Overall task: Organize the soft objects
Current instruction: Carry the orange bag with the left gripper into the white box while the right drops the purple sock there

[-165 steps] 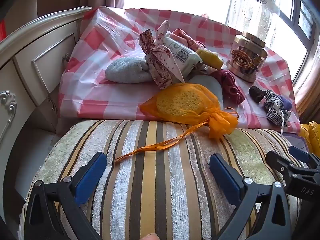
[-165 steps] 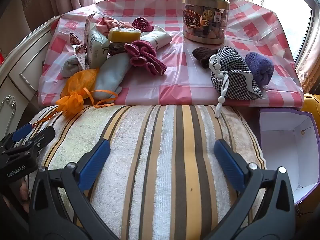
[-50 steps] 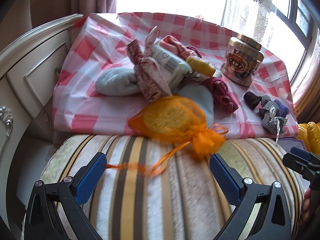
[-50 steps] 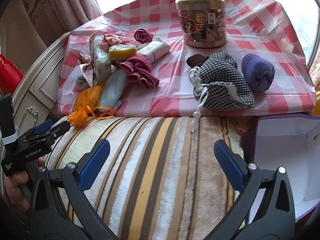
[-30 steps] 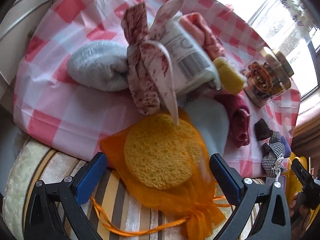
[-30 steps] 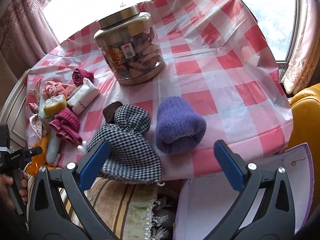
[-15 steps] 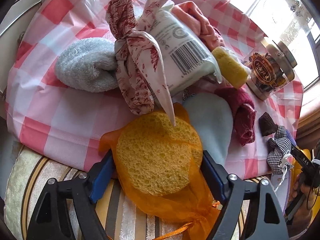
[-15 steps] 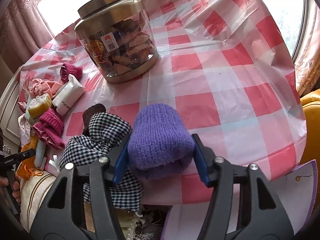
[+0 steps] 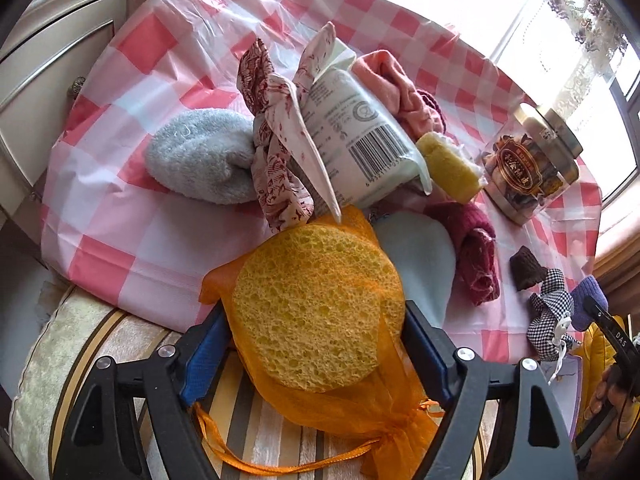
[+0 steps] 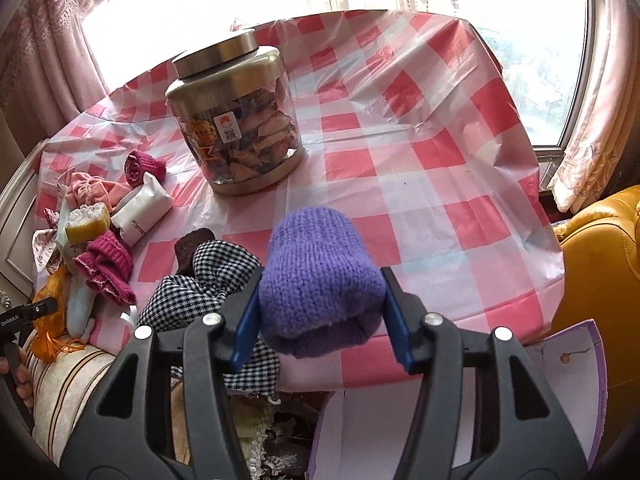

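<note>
The left tool [image 9: 316, 344] is angled steeply down, its blue pads [image 9: 206, 354] pressed against the orange mesh pouch [image 9: 320, 320]. The right tool [image 10: 322, 316] is tilted down too, clamped on the purple knit roll [image 10: 318, 272]; both jaws have just been closing.

The cloth [image 10: 400, 160] is checked red, pink and white. On it, beside the gold-lidded jar [image 10: 234, 116], lies a purple knit roll [image 10: 320, 272] and a black-and-white houndstooth pouch [image 10: 208, 280]. Left of the jar lie a yellow sponge [image 9: 316, 304] in orange mesh, a grey-blue towel [image 9: 204, 156] and a maroon knit [image 9: 476, 252]. The cushion [image 9: 80, 340] is striped cream, gold and brown.
</note>
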A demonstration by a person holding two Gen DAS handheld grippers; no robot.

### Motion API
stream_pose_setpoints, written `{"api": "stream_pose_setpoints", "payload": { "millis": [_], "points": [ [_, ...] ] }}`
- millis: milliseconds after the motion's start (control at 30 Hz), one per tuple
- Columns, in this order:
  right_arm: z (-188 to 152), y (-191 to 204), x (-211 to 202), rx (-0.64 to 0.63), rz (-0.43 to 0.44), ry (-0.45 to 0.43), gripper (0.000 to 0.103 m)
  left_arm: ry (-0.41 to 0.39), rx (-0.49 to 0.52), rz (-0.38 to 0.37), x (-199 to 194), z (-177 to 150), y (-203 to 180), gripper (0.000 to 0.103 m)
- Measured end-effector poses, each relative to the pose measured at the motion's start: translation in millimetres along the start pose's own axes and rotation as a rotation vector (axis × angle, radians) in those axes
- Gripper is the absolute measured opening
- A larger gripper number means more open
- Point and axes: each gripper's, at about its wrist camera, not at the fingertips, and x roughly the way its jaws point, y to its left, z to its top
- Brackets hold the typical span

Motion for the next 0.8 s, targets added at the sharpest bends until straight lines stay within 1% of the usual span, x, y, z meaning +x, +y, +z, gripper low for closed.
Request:
{"api": "stream_pose_setpoints", "payload": {
  "millis": [100,267,333,433,633,733,800],
  "points": [
    [-4.5,-1.7,-10.2,0.007,-0.008,-0.006,0.058,-0.013,0.009,-0.039,-8.3,-4.3,-2.4,0.082],
    [-17.9,-0.8,-28.1,0.003,-0.013,-0.008,0.058,-0.033,0.036,-0.061,-22.9,-14.8,-8.2,0.082],
    [-24.5,-0.8,-35.6,-0.003,-0.024,-0.009,0.058,-0.052,0.046,-0.069,-30.9,-18.6,-12.9,0.082],
    [-37.5,-1.4,-47.2,-0.012,-0.047,-0.005,0.058,-0.085,0.086,-0.091,-44.5,-26.3,-25.8,0.082],
    [-66.1,-7.3,-64.7,-0.047,-0.109,0.020,0.058,-0.084,0.162,-0.217,-55.1,-47.4,-73.5,0.082],
    [-79.4,-16.2,-70.6,-0.050,-0.151,0.035,0.058,-0.060,0.212,-0.292,-59.9,-58.9,-107.6,0.082],
    [-86.8,-26.8,-74.6,-0.025,-0.172,0.048,0.058,-0.041,0.265,-0.335,-62.1,-67.5,-133.4,0.082]
  ]
}}
